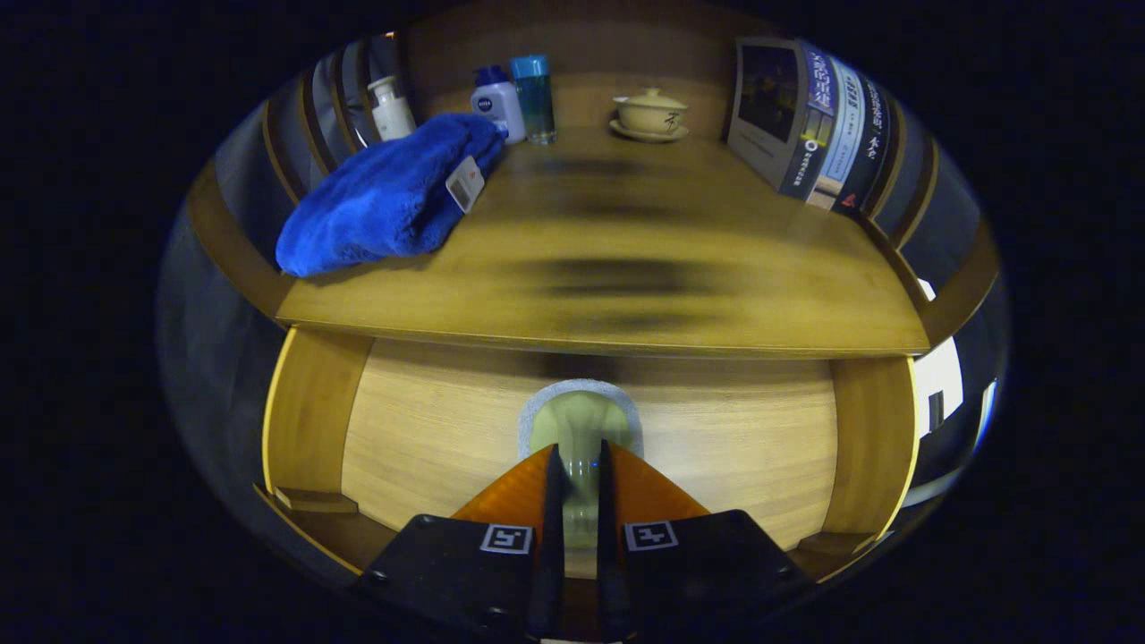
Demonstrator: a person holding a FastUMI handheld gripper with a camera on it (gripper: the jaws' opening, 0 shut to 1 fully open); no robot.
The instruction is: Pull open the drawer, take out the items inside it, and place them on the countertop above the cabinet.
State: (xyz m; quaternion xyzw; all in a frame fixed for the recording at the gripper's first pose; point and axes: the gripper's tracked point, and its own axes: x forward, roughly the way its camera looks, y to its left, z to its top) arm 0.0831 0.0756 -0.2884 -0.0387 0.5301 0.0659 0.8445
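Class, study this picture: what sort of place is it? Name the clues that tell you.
Probably a mock-up of a home room, a wooden cabinet with a countertop. Clues: toiletry bottles, a folded blue towel, a lidded teacup and books. The gripper is shut on the drawer handle.

A: What carries the items?

B: The wooden table (626,259) forming the cabinet top, well beyond the fingers.

A: Left-side contents?

B: A blue towel (385,197), bunched, with a small tag on it. Behind it stands a white pump bottle (391,107).

A: Rear contents?

B: A white bottle with a blue cap (497,103) touches a blue-capped clear bottle (534,97). To their right, apart, a lidded cup on a saucer (650,114).

A: Right side?

B: Several books (809,125), upright, leaning.
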